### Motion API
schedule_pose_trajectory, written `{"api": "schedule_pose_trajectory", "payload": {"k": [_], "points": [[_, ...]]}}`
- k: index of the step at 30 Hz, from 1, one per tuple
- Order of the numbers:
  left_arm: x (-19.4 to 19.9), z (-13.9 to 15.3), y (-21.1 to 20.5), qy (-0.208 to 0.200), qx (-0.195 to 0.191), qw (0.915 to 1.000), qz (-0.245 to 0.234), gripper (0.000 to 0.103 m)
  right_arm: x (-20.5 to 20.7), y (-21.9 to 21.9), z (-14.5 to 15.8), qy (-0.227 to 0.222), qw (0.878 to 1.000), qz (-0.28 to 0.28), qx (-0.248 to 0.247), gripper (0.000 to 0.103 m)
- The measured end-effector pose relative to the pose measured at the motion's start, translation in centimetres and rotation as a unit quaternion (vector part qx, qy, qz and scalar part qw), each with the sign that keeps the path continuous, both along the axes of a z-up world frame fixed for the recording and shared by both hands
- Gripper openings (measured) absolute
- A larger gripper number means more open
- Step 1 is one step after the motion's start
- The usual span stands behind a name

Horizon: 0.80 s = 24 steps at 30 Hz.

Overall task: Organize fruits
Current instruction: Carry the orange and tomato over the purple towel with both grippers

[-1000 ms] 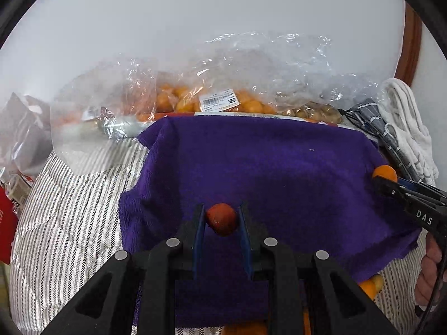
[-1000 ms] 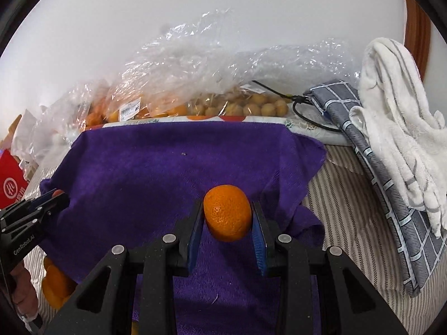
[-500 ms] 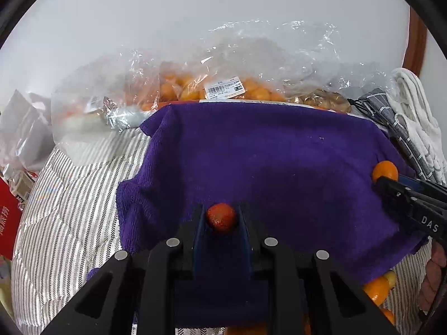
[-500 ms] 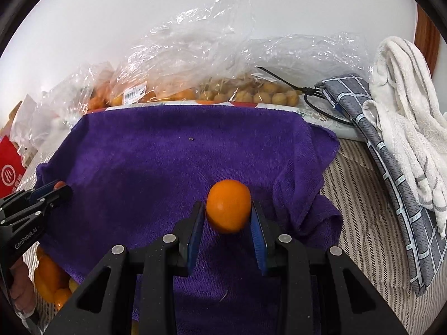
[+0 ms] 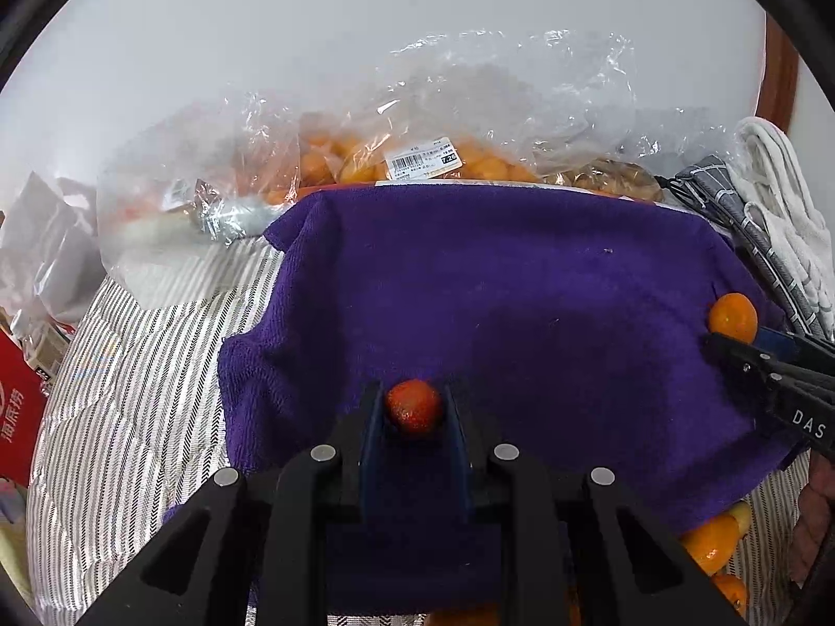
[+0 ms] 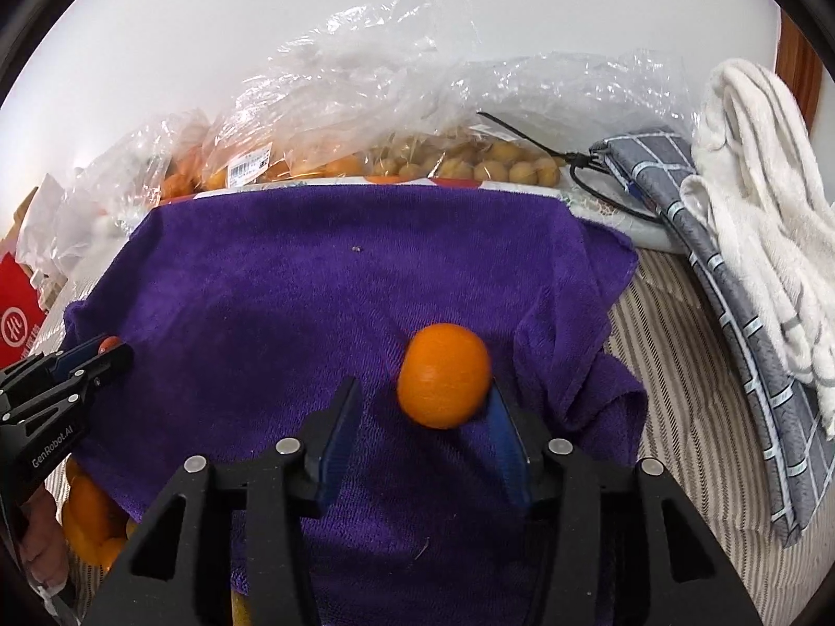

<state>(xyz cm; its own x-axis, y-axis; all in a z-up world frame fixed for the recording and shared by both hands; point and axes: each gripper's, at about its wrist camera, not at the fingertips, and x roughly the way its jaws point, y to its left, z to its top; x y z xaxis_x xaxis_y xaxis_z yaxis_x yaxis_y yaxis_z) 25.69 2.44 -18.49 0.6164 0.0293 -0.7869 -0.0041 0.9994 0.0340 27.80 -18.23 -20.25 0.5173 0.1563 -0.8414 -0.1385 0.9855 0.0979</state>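
The left gripper (image 5: 413, 412) is clamped on a small red fruit (image 5: 413, 411), held over the near part of the purple towel (image 5: 522, 313). The right gripper (image 6: 425, 407) has its fingers spread apart; an orange (image 6: 443, 374) sits between them on the towel, against the right finger (image 6: 506, 433) and clear of the left one. From the left wrist view the same orange (image 5: 732, 316) shows at the towel's right edge, just beyond the tips of the right gripper (image 5: 730, 347). The towel lies on a striped sheet (image 5: 130, 391). More oranges (image 5: 712, 545) lie at the near right, partly under the towel's edge, and the right wrist view shows others (image 6: 91, 521) at the near left. At the far side, against the white wall, clear plastic bags (image 6: 365, 120) hold orange fruit (image 5: 485, 164) and pale round fruit (image 6: 501, 161); one bag carries a barcode label (image 5: 421, 157). To the far right lie a grey checked cloth (image 6: 730, 271) and a white towel (image 6: 756, 182), with a black cable (image 6: 548, 151) near them. A red packet (image 5: 18, 417) sits at the left edge.
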Motion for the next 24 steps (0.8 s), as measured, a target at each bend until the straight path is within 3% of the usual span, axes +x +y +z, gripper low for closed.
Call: {"api": "schedule_pose_trajectory", "payload": {"k": [7, 12, 18, 21, 24], "points": [[-0.1, -0.1, -0.2, 0.0, 0.004, 1.0, -0.004, 0.027, -0.2, 0.0, 0.5, -0.011, 1.0, -0.011, -0.013, 0.059], [-0.3, 0.3, 0.0, -0.01, -0.012, 0.9999, -0.005, 0.044, -0.6, -0.3, 1.2, -0.027, 0.999, -0.017, -0.012, 0.059], [-0.8, 1.3, 1.2, -0.043, -0.044, 0.998, 0.018, 0.045, -1.1, -0.8, 1.8, -0.031, 0.999, -0.025, -0.009, 0.059], [-1.1, 1.8, 1.4, -0.066, -0.039, 0.9967, 0.029, 0.045, -1.4, -1.1, 2.3, -0.039, 0.999, -0.03, 0.002, 0.059], [-1.3, 2.4, 1.4, -0.074, -0.053, 0.9957, 0.015, 0.045, -1.7, -0.8, 2.9, -0.04, 0.999, -0.025, 0.0, 0.059]]}}
